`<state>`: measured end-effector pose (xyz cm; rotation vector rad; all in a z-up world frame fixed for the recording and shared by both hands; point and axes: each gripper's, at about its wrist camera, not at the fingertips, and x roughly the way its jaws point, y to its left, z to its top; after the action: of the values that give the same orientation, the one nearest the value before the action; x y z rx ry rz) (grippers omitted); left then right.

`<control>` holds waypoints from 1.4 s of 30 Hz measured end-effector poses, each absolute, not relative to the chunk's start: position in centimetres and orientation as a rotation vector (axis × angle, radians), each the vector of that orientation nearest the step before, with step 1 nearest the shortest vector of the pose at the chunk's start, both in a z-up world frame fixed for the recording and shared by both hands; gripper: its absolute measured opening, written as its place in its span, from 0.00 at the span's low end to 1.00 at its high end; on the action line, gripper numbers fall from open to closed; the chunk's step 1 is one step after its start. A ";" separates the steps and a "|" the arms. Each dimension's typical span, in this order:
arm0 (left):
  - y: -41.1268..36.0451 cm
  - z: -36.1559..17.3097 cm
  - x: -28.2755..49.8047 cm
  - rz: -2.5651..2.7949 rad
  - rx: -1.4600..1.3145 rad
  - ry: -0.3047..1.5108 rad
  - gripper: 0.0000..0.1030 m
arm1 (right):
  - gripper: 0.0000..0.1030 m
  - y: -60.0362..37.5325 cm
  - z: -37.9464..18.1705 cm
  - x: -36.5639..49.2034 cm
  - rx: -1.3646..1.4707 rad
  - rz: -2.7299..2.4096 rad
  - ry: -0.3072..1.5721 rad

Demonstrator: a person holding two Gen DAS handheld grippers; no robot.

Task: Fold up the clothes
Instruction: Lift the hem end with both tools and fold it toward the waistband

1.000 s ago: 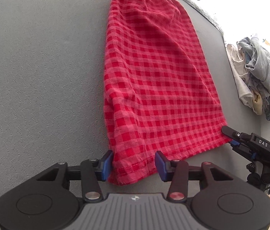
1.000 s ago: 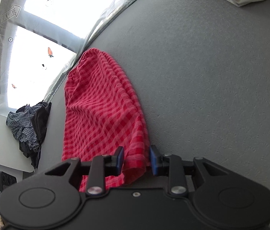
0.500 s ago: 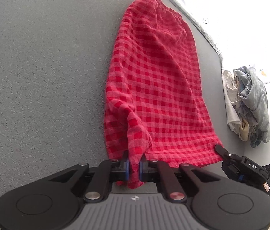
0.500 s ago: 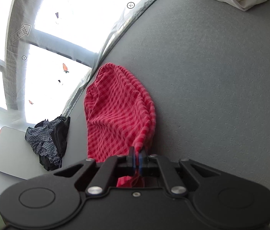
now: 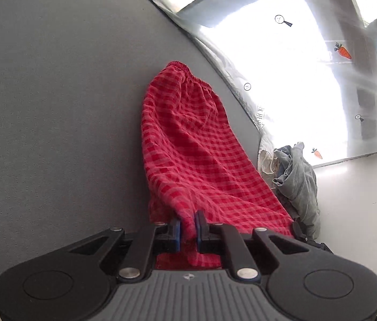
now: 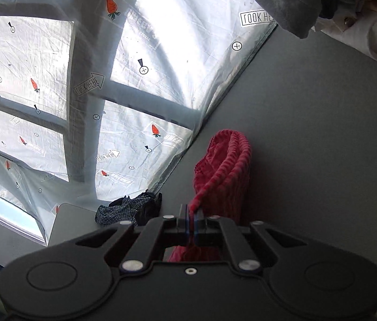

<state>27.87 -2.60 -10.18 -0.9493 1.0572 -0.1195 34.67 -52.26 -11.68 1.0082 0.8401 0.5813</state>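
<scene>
Here the left gripper (image 5: 187,226) is clamped narrow on the near hem of the red checked shorts (image 5: 188,155), a pleat of cloth squeezed between its blue pads (image 5: 177,231). The right gripper (image 6: 190,220) is pinched almost fully together on the same hem at its other corner, with red cloth bunched under its fingers. The shorts stretch away from both tools over the grey table (image 5: 54,107): the elastic waistband (image 5: 188,73) rests on the surface at the far end, near the printed curtain (image 6: 135,53), while the near end is raised off the table and the middle sags.

The cloth looks light, thin and limp. It should drape and crease wherever it is unsupported, so it likely needs both corners kept level and apart to stay flat. The stitched hem is the firmest place to grip; the waistband, thicker and gathered, would be the other good hold. Nothing here seems fragile or slippery, though a thin pinch could slide out if tugged hard.

A grey heap (image 5: 298,182) lies just beside the shorts' right edge, a dark heap (image 6: 129,210) lies near the curtain, and pale garments (image 6: 362,26) sit well apart at the far corner.
</scene>
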 end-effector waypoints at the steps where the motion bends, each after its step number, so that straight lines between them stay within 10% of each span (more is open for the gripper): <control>1: -2.7 -11.2 28.2 -0.099 -0.947 1.101 0.12 | 0.03 -52.2 -12.2 34.8 1.008 0.556 0.867; 9: -2.9 -14.7 28.9 -0.059 -0.887 1.261 0.45 | 0.03 -52.4 -14.2 34.5 0.954 0.448 0.924; 19: -5.8 -16.9 30.1 -0.127 -0.777 1.370 0.56 | 0.03 -53.4 -16.4 33.8 0.990 0.377 0.959; 22: -6.7 -16.8 30.7 -0.149 -0.731 1.372 0.54 | 0.03 -53.6 -16.9 33.7 1.005 0.370 0.966; 25: -7.0 -17.0 30.9 -0.172 -0.753 1.368 0.09 | 0.03 -53.8 -17.2 33.6 1.015 0.368 0.964; 42: -2.1 -13.9 32.2 -0.072 -1.071 1.080 0.05 | 0.04 -52.9 -17.1 35.9 1.089 0.424 0.927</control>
<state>32.18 -2.07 -13.92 -1.0711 1.0798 -0.0721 35.90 -52.90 -17.11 1.0891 0.9274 0.4236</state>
